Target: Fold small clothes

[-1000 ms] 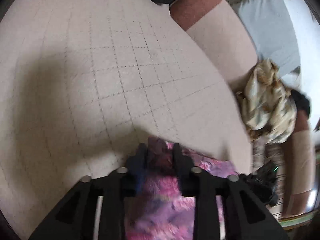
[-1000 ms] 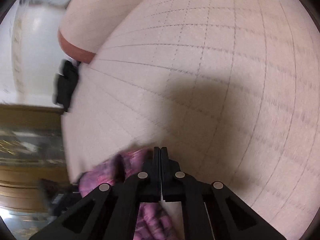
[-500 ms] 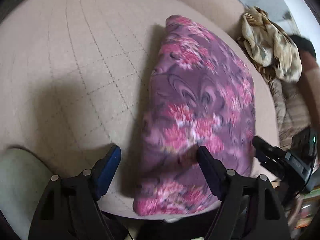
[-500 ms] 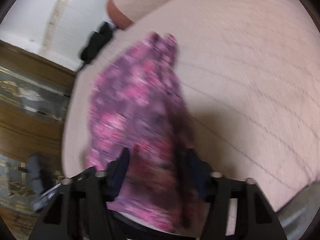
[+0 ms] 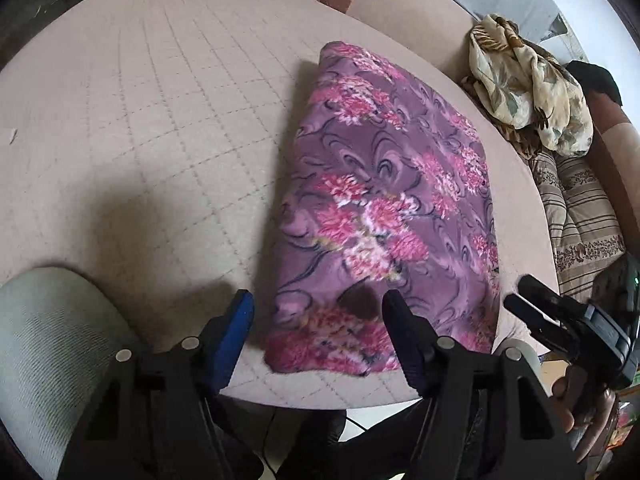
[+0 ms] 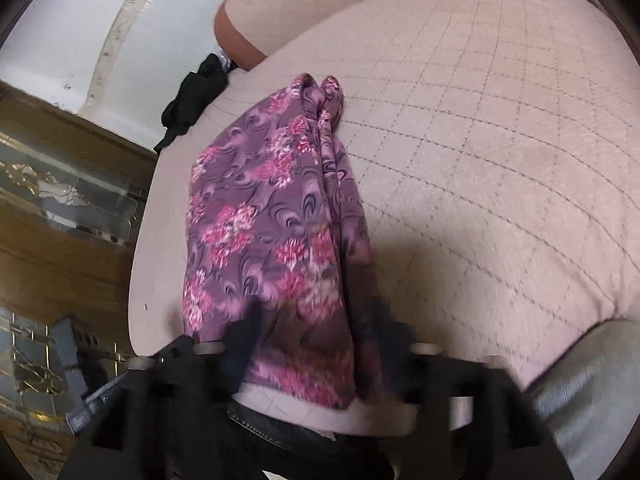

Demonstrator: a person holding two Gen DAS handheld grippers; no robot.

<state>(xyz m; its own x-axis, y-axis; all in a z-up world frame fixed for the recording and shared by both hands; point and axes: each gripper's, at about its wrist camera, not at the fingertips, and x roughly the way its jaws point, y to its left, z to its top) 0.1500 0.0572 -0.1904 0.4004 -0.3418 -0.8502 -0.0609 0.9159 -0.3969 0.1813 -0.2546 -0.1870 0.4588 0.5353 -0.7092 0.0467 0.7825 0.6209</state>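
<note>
Left wrist view shows the left claw point(image 5: 316, 320) spread wide and holding nothing above the near edge of the purple floral garment point(image 5: 388, 216), folded flat near the table point(image 5: 160, 120) edge, while the right claw point(image 6: 316, 340) hangs likewise spread, apparently letting the fold settle.

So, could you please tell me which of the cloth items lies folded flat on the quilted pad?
The purple floral garment, lying flat between the open left gripper and right gripper. The cream patterned cloth is crumpled beyond the pad, and the black cloth bunches at its edge.
</note>
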